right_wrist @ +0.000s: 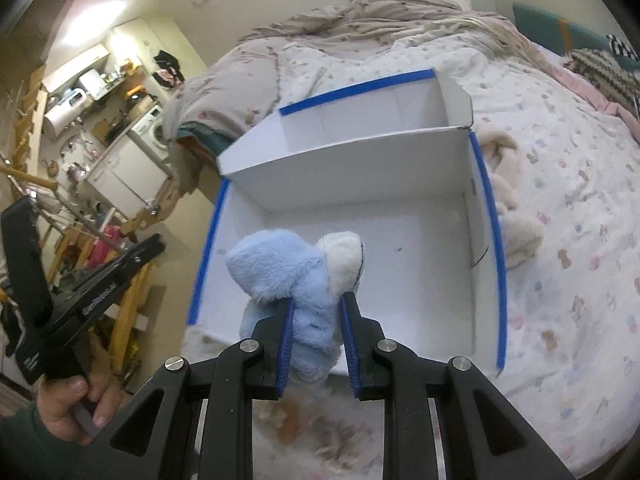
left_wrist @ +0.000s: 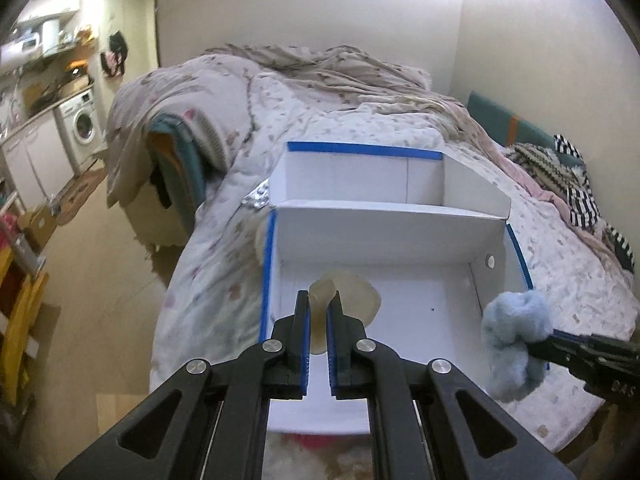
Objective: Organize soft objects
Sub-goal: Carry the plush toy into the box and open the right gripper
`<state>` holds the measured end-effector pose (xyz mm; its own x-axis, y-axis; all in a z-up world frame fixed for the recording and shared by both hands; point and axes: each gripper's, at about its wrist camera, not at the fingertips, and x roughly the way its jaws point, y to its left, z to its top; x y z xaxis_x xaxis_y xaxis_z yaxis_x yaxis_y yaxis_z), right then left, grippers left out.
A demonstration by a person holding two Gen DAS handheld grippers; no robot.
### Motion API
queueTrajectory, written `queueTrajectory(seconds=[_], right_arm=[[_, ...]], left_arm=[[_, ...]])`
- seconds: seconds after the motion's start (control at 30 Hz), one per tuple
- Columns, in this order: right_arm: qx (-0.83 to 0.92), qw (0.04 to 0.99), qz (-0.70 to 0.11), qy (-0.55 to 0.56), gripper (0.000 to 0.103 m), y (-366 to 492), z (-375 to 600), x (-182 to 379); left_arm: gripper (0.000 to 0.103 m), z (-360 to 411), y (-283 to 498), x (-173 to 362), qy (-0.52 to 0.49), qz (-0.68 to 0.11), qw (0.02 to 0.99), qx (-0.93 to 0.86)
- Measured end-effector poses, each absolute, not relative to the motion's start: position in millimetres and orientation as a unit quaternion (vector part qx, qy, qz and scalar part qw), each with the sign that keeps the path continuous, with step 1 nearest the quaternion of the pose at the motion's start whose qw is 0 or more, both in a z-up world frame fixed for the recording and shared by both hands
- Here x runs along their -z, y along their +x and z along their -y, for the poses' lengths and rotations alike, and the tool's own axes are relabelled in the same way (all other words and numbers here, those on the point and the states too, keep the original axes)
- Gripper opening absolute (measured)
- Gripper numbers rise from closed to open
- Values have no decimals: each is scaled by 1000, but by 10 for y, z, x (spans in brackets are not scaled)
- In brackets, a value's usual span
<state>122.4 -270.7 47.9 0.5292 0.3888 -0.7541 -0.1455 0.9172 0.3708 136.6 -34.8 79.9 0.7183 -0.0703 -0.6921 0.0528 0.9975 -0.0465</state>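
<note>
A white cardboard box [left_wrist: 384,228] with blue taped edges lies open on the bed, its lid standing behind it; it also shows in the right wrist view [right_wrist: 360,168]. My left gripper [left_wrist: 318,300] is shut on a cream soft object [left_wrist: 352,300] and holds it over the box's near left corner. My right gripper [right_wrist: 316,300] is shut on a light blue and white plush toy [right_wrist: 288,276], held above the box's near edge. The same blue plush [left_wrist: 516,340] shows at the right in the left wrist view, beside the box's right wall.
A cream plush [right_wrist: 516,216] lies on the patterned quilt [right_wrist: 560,200] just right of the box. Rumpled bedding and striped clothes [left_wrist: 568,176] lie behind. The floor, a washing machine [left_wrist: 82,126] and cluttered shelves are to the left. Fluffy items lie below the grippers.
</note>
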Motion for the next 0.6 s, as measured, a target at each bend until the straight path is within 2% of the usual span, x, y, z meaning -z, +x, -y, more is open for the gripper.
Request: queueTrajectory(seconds=[0.17, 0.37, 0.6], right_arm=[[-143, 857, -475, 138, 25, 1445, 2753, -217], [-123, 846, -507, 106, 25, 1576, 2699, 95], [-95, 830, -537, 112, 25, 1752, 2769, 357]], left_arm=[[7, 540, 1602, -560, 28, -371, 927, 47], [7, 647, 1801, -37, 39, -426, 902, 64], [7, 699, 1931, 269, 51, -465, 880, 82]])
